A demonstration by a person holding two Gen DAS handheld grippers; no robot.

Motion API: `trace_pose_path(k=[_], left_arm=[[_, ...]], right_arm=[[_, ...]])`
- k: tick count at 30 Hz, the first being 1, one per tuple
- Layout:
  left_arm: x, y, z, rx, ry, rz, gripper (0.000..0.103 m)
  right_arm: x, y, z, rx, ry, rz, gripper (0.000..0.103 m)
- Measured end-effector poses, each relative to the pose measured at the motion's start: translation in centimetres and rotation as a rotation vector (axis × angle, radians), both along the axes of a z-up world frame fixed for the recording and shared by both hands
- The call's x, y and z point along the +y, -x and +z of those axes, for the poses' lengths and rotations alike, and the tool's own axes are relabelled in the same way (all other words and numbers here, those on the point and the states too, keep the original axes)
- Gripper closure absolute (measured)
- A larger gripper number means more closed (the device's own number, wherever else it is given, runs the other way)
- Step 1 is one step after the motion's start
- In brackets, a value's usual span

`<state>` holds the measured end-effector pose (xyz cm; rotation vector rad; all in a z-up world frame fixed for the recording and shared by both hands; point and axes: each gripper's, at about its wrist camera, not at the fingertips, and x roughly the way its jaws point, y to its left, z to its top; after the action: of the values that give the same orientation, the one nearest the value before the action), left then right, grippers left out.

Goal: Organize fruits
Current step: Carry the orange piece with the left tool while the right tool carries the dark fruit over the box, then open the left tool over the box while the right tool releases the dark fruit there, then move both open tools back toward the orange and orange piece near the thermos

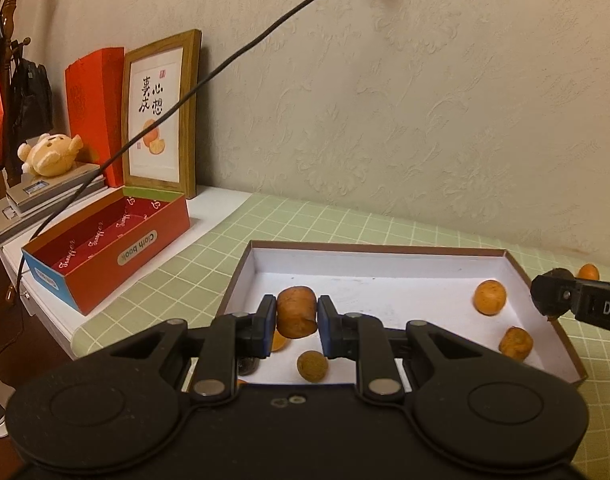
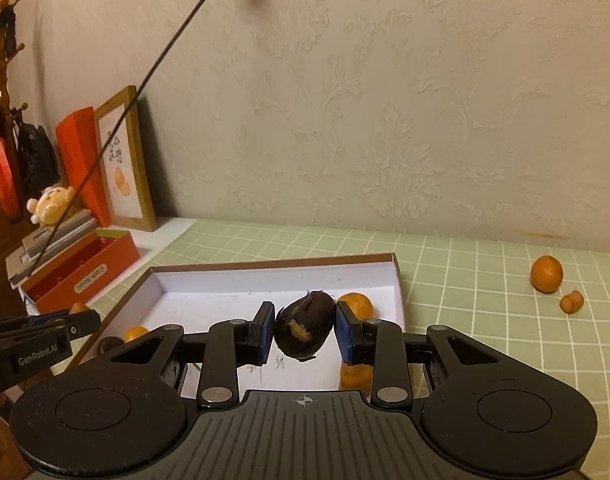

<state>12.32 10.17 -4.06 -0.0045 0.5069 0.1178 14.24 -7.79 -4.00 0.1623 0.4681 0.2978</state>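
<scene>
Both grippers carry fruit above the white tray (image 1: 385, 258) — left gripper (image 1: 296, 318) clamps an orange fruit (image 1: 296, 317), right gripper (image 2: 304, 330) a dark split fruit (image 2: 304, 330); next, lower and let go.

Green checked tablecloth (image 2: 465, 280), white-lined tray (image 1: 385, 264), orange fruit (image 1: 490, 297), red box (image 1: 105, 256)

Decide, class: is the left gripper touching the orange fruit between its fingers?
Touching. The left wrist view shows the left gripper with both blue pads pressed against the sides of the orange fruit, which is held above the white tray.
</scene>
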Motion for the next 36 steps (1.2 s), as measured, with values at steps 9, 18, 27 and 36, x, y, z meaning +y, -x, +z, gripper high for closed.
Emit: trace_pose_path(k=[9,18,27,36], left_arm=[[0.2,-2.0,-0.6,0.041,0.013,0.019,0.080],[0.1,-1.3,0.7,-0.010,-0.006,0.083,0.013],[0.0,-0.1,2.3,-0.065,-0.019,0.101,0.008],[-1.2,1.2,3.0,-0.092,-0.044,0.071,0.006]], right_arm=[[0.2,-2.4,-0.7,0.008,0.023,-0.028,0.065],[-2.0,-1.2,1.1,-0.087,-0.060,-0.111,0.010],[-2.9,0.5,2.3,-0.148,-0.052,-0.129,0.000],[-3.5,2.1,2.6,-0.185,-0.040,-0.122,0.000]])
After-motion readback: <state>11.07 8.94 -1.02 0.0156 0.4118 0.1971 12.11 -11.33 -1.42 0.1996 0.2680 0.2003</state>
